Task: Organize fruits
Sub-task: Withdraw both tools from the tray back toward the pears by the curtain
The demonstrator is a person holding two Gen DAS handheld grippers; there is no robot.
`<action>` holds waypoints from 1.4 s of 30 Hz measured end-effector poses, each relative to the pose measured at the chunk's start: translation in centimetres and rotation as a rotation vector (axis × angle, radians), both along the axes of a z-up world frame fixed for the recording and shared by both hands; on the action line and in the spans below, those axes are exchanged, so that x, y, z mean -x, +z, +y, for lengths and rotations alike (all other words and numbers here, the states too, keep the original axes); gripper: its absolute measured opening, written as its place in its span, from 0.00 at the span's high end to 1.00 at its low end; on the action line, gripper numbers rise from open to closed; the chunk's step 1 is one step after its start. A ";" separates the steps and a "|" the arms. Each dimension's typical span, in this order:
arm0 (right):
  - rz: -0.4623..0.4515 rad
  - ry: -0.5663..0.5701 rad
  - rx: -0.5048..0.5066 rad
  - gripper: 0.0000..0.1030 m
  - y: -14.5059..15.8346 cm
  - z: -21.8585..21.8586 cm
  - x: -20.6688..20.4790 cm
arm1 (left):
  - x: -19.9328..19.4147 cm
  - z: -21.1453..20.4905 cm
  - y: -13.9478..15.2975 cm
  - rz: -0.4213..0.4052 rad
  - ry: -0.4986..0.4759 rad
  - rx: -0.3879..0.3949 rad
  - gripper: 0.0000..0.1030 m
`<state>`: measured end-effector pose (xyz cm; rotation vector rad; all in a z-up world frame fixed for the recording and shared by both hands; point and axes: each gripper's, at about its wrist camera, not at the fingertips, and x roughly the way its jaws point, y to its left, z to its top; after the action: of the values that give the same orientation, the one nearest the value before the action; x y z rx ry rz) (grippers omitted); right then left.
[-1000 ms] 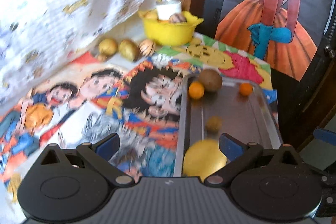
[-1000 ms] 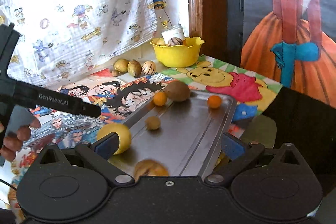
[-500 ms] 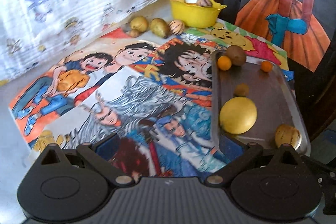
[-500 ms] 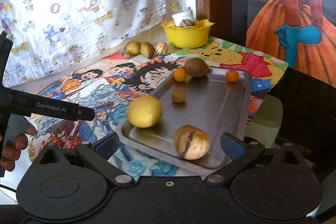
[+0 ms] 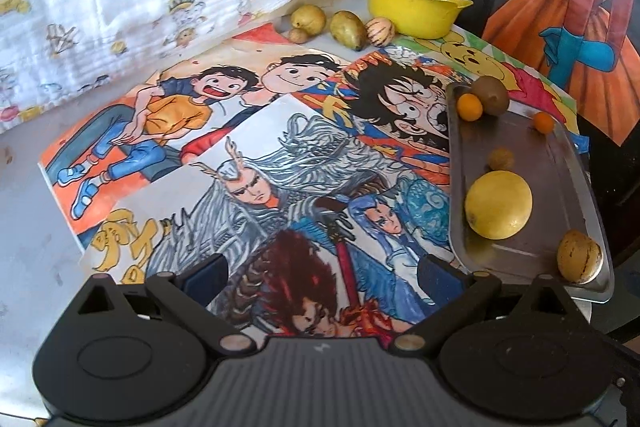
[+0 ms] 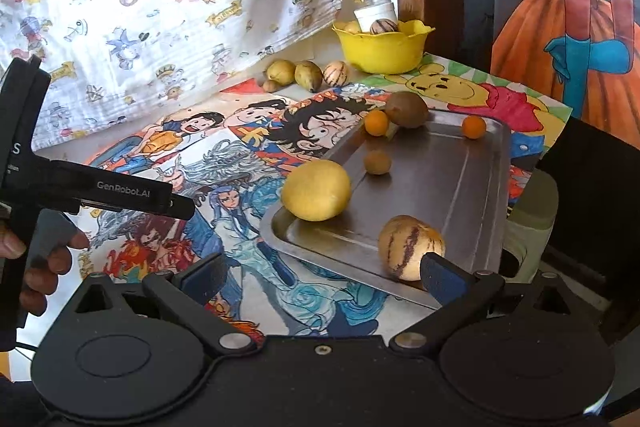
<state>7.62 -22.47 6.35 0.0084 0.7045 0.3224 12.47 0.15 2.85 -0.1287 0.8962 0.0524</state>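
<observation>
Cartoon posters [image 5: 248,163] cover the table; at right a metal tray [image 6: 452,187] holds a lemon [image 6: 316,190], striped melon [image 6: 410,245], kiwi [image 6: 406,109] and small oranges. Far off sits a yellow bowl [image 6: 382,51]. Both the left gripper [image 5: 320,273] and right gripper [image 6: 322,273] gape wide, empty.

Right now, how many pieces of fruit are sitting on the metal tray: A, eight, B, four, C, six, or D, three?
C: the metal tray holds six, namely the big yellow fruit, the striped fruit, the brown kiwi, two small orange fruits and a small brownish fruit.
</observation>
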 end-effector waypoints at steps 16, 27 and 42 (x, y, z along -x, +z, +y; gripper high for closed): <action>-0.090 0.030 -0.003 0.01 2.8 0.3 0.3 | 0.2 4.5 2.5 -0.082 0.101 0.009 0.00; -0.226 0.115 -0.002 0.01 9.7 0.1 -1.9 | -0.2 5.7 6.1 -0.197 0.059 -0.091 0.00; -0.302 0.375 0.160 0.01 11.8 -0.3 -13.4 | -6.2 7.2 6.8 -0.346 -0.141 -0.208 0.00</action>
<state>21.00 -22.80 18.19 -0.3220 0.4261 0.6116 18.66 7.40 9.64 0.1171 0.5481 -0.0086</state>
